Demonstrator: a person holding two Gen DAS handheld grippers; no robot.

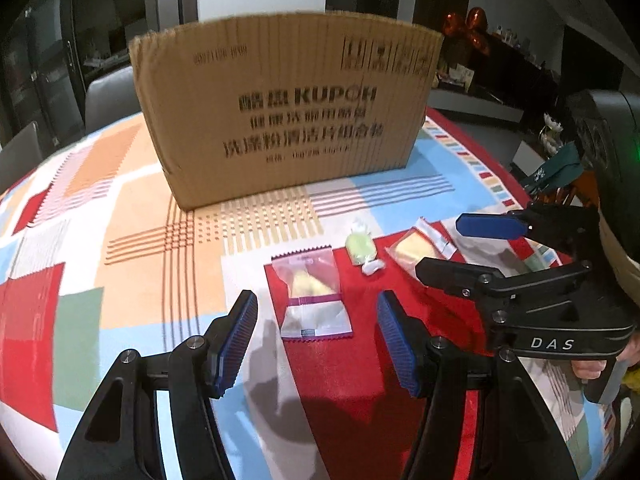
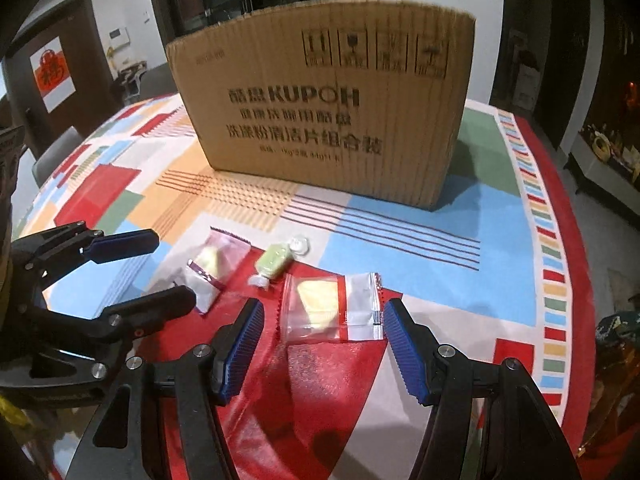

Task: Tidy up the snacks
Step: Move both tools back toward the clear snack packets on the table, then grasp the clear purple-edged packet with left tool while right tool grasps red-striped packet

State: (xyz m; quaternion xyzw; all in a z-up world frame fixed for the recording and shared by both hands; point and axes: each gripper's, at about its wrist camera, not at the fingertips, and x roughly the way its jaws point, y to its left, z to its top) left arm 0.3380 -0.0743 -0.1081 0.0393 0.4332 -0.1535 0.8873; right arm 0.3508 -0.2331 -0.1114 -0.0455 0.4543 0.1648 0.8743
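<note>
**Both tongs poised over the snack packets, none taken up**

Three snacks lie on the patterned desk [image 1: 120,208] in front of the cardboard box [image 1: 288,108], which stands upright well behind them. The pink-trimmed packet [image 1: 314,294] sits nearest the box's left half, the green twist-wrapped candy [image 1: 362,246] just to its right, and the red-trimmed packet [image 2: 330,308] beyond that, towards the box's right end.

The left tongs [image 1: 318,336] hang apart on either side of the pink-trimmed packet, holding nothing. The right tongs [image 2: 324,340] are likewise spread wide, straddling the red-trimmed packet without touching it.

The risks, as I judge them: both packets lie flat, and their film looks slick, so closing pads may skate over the wrapper or push it along the cloth instead of pinching it. The two tools stand close together, so simultaneous grabs could bump each other. The candy lies near both packets and could be nudged away. The box's tall wall also asks for a good lift.
</note>
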